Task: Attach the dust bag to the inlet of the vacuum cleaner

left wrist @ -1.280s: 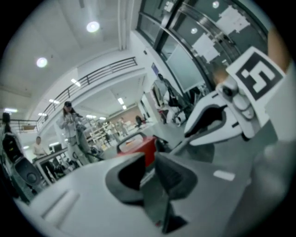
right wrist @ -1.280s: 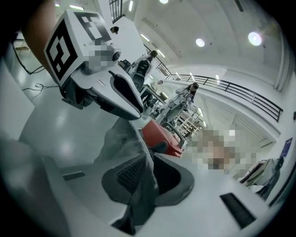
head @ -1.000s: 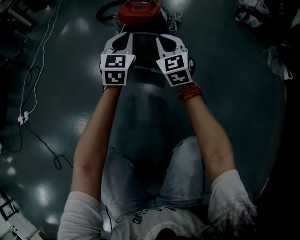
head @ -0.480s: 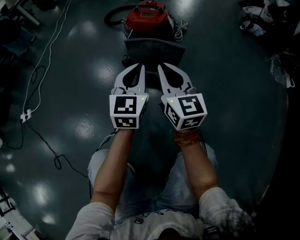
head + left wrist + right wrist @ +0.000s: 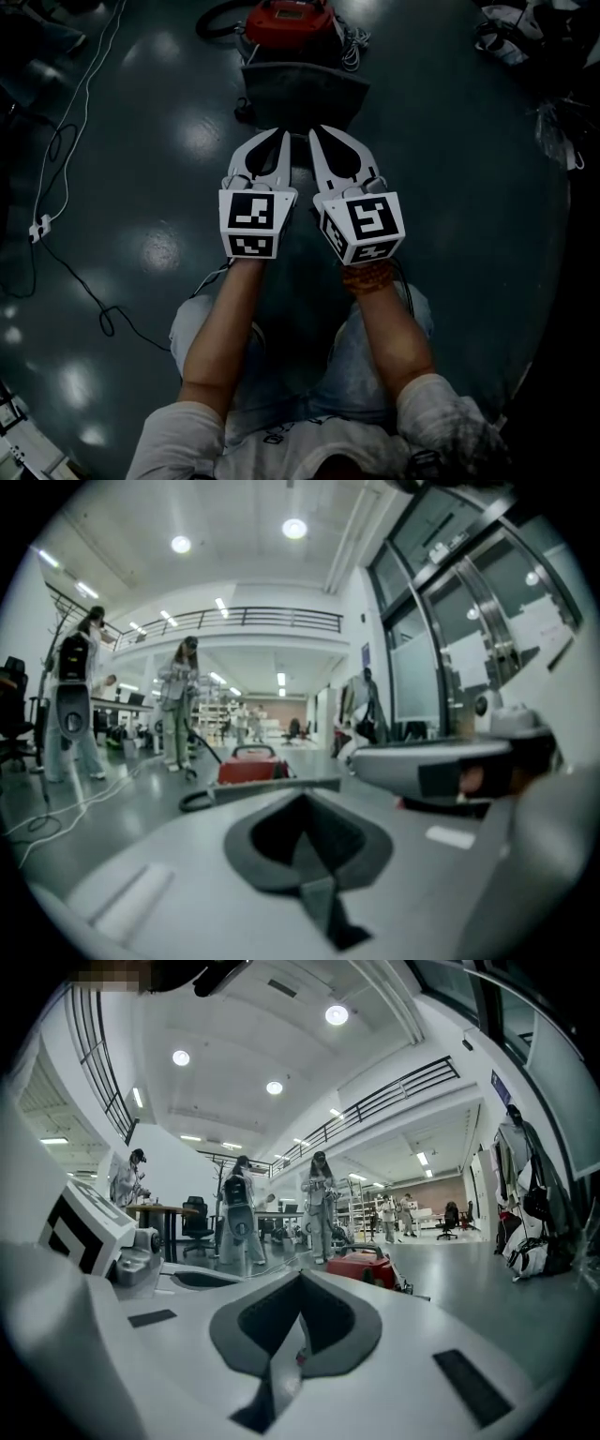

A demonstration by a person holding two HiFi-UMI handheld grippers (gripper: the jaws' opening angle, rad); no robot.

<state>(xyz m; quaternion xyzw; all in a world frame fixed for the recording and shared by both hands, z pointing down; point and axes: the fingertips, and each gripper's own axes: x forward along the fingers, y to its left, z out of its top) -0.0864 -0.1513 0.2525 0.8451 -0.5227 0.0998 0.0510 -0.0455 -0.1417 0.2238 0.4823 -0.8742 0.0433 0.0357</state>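
The left gripper [image 5: 274, 141] and the right gripper [image 5: 323, 139] sit side by side at the centre of the head view. Each has its jaws pressed fully together with nothing between them, as both gripper views confirm. The dust bag [image 5: 300, 89] lies flat on the floor [image 5: 450, 187] in the upper centre of the frame, just above the jaw tips and clear of them. Its far edge lies just beside the red vacuum cleaner [image 5: 286, 23] at the top edge. A black hose [image 5: 217, 14] curls out at the upper left of the machine. A loose cable [image 5: 66, 253] runs down the left side of the frame. The inlet cannot be made out in any view. The bag looks like grey fabric, so expect it to be light, soft and limp. It will probably sag and fold if lifted by one corner. Its edge nearest the machine reads as a straighter, firmer band. Both sets of jaws must open first. Taking that edge at two points, one gripper toward each end, should keep the mouth spread for presentation to the machine.
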